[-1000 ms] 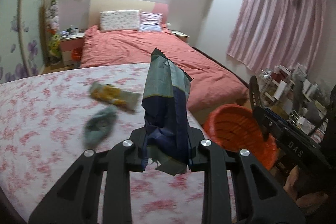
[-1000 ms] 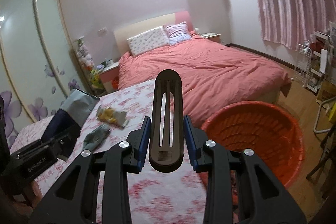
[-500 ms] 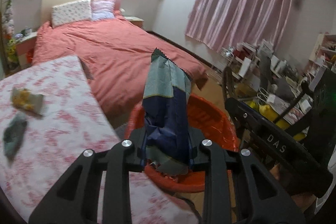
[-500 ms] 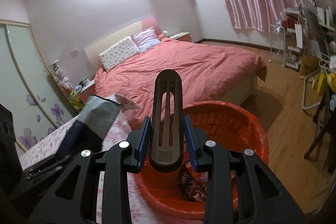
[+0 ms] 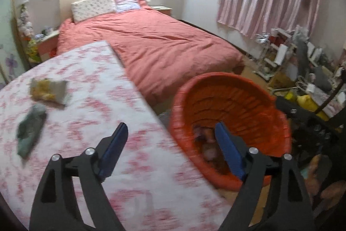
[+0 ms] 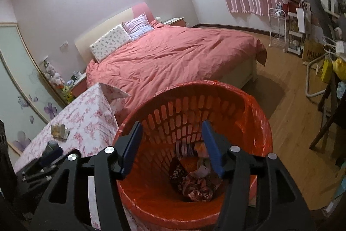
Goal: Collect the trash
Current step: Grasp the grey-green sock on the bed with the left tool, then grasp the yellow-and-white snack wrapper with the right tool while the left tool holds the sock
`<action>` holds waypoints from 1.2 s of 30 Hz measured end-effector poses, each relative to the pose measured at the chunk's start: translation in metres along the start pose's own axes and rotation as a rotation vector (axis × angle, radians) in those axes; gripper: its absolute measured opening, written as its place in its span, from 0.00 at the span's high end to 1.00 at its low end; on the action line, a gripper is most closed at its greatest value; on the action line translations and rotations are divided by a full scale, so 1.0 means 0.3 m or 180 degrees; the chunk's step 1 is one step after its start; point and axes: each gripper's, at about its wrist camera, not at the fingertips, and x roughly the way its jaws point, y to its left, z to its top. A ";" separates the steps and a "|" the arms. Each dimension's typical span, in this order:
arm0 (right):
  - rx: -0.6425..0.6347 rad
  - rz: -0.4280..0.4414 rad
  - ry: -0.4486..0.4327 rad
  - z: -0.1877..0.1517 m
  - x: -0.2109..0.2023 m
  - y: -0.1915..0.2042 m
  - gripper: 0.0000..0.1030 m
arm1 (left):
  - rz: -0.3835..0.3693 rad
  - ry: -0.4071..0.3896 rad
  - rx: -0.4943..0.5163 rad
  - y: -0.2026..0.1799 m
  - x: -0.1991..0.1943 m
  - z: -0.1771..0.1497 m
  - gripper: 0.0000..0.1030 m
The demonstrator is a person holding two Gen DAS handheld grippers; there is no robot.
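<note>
An orange trash basket (image 6: 248, 105) with a red liner stands beside the floral-cloth table (image 5: 90, 122); it holds several wrappers (image 6: 194, 183). My right gripper (image 6: 172, 142) is open and empty, right above the basket's mouth. My left gripper (image 5: 170, 144) is open and empty, over the table's right edge next to the basket (image 5: 248, 88). On the table lie a yellow snack wrapper (image 5: 48, 91) and a crumpled grey-green wrapper (image 5: 30, 129); both also show small in the right wrist view, the yellow wrapper (image 6: 59, 130) and the grey-green wrapper (image 6: 50, 145).
A bed (image 5: 155, 44) with a salmon cover lies beyond the table. Cluttered shelves and bags (image 5: 302, 62) stand at the right under pink curtains. A wood floor (image 6: 287, 122) surrounds the basket.
Both grippers have opened. The left has let go of the dark blue snack bag and the right of the black flat object; neither is in the jaws now. Both moved over the basket.
</note>
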 end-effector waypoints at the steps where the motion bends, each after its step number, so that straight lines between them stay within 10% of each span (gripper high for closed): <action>1: -0.0042 -0.0014 -0.0002 -0.001 0.000 -0.002 0.42 | 0.0110 -0.0017 -0.0006 0.041 -0.006 -0.011 0.19; 14: -0.0471 0.0037 0.0116 -0.068 0.014 0.164 0.33 | 0.1130 -0.0013 -0.0697 0.598 -0.057 -0.060 0.19; 22: -0.0636 0.0127 0.0248 -0.095 0.032 0.227 0.33 | 0.1214 0.0198 -0.0774 0.711 0.029 -0.039 0.21; 30: -0.0715 0.0249 0.0379 -0.113 0.054 0.307 0.33 | 0.1039 0.0336 -0.0842 0.758 0.064 -0.025 0.79; 36: -0.0899 0.0491 0.0451 -0.132 0.083 0.449 0.33 | 0.1163 0.0350 -0.0960 0.874 -0.079 -0.125 0.83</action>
